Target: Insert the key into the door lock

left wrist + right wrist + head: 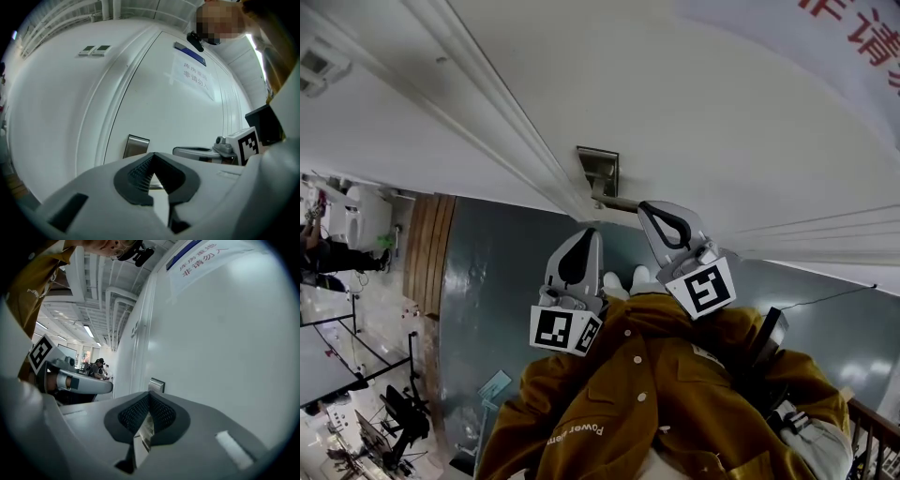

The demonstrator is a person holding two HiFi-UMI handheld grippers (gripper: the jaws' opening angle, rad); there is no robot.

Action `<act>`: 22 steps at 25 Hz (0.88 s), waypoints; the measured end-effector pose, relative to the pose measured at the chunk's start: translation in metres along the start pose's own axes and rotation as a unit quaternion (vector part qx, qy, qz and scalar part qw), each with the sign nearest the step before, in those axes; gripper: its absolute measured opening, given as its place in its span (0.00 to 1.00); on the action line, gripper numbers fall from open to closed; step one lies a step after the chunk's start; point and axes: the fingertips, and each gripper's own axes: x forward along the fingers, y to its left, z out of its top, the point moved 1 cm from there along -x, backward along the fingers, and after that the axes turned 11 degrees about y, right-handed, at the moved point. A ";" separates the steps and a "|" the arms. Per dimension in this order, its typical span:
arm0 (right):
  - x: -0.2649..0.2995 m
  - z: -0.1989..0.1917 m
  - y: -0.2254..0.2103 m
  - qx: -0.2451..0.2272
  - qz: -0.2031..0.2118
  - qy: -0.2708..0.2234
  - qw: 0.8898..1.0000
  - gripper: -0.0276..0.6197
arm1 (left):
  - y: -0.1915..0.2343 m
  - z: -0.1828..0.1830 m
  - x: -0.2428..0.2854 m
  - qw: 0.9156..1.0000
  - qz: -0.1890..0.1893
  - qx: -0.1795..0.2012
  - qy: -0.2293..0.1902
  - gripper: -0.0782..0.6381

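My right claw (654, 214) is closed on a thin silver metal key (144, 431). The brushed-steel lock plate (598, 171) on the white door (675, 103) sits just ahead. My left claw (584, 242) is closed and empty.

A white wall (384, 131) meets a grey floor (502, 277), and strip lights (88, 330) line the ceiling (96, 289).

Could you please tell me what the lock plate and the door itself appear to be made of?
The lock plate looks like brushed metal: grey, with a dull sheen and soft reflections. The door is smooth, matte white, probably painted; what lies beneath the coat cannot be told.
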 end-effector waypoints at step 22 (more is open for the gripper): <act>-0.007 -0.045 0.020 0.001 0.025 0.066 0.998 0.05 | -0.013 -0.018 0.009 0.999 -0.023 -0.009 0.038 0.11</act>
